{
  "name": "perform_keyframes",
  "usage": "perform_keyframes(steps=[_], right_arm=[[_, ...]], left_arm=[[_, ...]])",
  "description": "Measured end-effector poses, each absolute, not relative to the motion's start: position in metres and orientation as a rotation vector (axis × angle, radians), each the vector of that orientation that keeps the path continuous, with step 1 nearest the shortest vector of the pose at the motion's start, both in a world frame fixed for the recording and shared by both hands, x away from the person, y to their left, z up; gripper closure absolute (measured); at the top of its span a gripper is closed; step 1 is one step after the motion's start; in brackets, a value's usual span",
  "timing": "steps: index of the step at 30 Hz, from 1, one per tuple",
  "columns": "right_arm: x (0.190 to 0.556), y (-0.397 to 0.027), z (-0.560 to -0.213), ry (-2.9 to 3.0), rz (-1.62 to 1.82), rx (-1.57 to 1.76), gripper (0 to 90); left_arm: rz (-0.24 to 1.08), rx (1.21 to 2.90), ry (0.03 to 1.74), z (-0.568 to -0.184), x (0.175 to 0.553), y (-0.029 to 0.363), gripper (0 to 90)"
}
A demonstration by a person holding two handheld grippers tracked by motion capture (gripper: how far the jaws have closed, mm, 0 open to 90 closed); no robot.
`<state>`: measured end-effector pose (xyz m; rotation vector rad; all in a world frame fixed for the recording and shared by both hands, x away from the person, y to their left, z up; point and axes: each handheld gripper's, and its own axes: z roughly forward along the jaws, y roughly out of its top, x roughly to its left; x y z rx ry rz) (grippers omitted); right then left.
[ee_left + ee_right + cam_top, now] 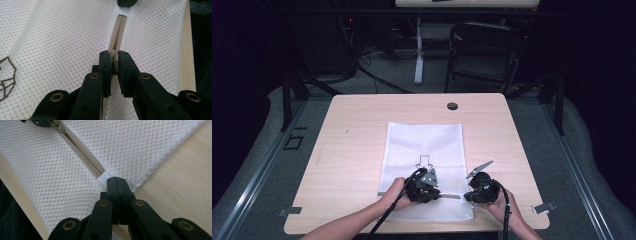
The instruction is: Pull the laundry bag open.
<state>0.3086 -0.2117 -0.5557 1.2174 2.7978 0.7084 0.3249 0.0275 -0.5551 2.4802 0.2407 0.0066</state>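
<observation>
A white mesh bag [424,142] lies flat on the wooden table [352,150], with its beige zipper [452,196] running along the near edge. My left gripper [114,56] is shut on the zipper pull [114,65], its jaws pinching it from both sides. The zipper tape [119,32] stretches away to a white end tab [124,11]. My right gripper [117,180] is shut on that white tab [103,178] at the bag's corner. The closed zipper [80,151] leads off to the left gripper [41,122]. In the high view the left gripper [439,194] and the right gripper [465,196] face each other.
A brown outline figure [424,161] is stitched on the bag. The table has a dark cable hole [452,106] at the back and metal clips [544,207] at its front corners. A folding chair [484,50] stands beyond the table.
</observation>
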Motion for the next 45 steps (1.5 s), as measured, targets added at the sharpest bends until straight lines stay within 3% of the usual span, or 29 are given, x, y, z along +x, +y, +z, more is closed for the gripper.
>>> perform_keyframes(steps=[45], right_arm=[[0.310, -0.211, -0.555, 2.811, 0.699, 1.224, 90.0]], left_arm=[[0.033, 2.478, 0.298, -0.550, 0.323, 0.077, 82.5]])
